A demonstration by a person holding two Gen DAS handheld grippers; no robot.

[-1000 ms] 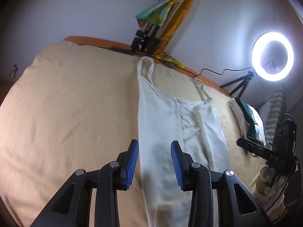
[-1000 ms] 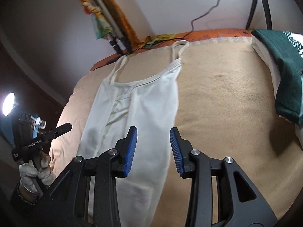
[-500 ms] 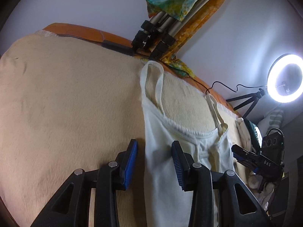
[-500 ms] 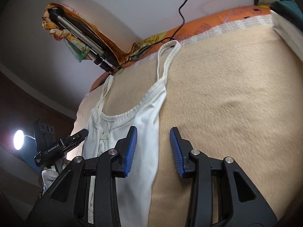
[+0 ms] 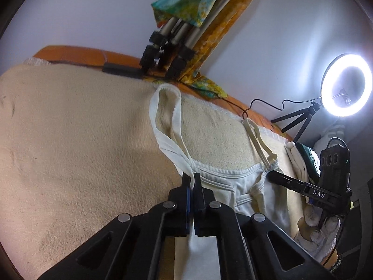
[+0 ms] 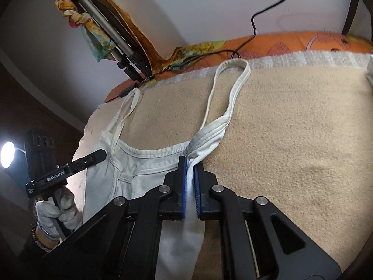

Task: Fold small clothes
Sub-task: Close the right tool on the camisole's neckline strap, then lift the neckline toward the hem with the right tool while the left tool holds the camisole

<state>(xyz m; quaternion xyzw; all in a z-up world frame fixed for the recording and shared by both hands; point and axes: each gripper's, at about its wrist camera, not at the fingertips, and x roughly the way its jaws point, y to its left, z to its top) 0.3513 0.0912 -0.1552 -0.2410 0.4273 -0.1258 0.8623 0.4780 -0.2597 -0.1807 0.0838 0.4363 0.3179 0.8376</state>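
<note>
A white strappy top point(image 5: 233, 186) lies flat on a beige blanket point(image 5: 70, 151), straps toward the far edge. My left gripper point(image 5: 191, 182) is shut on the top's left shoulder corner, just below its left strap point(image 5: 165, 112). My right gripper point(image 6: 190, 165) is shut on the right shoulder corner, at the foot of the right strap point(image 6: 230, 93). The top also shows in the right wrist view point(image 6: 149, 163). Each gripper shows in the other's view, my right one point(image 5: 289, 182) beside the top's right corner, my left one point(image 6: 86, 161) at its left corner.
A folded tripod wrapped in a patterned cloth point(image 5: 177, 35) leans on the wall behind the bed. A ring light point(image 5: 345, 86) on a small tripod glows at the right. Folded clothes point(image 5: 300, 161) lie at the bed's right edge. A black cable point(image 6: 256, 23) runs along the orange sheet point(image 6: 303, 42).
Both grippers have moved forward along the top to its shoulder corners and shut on the fabric; they were open before.
</note>
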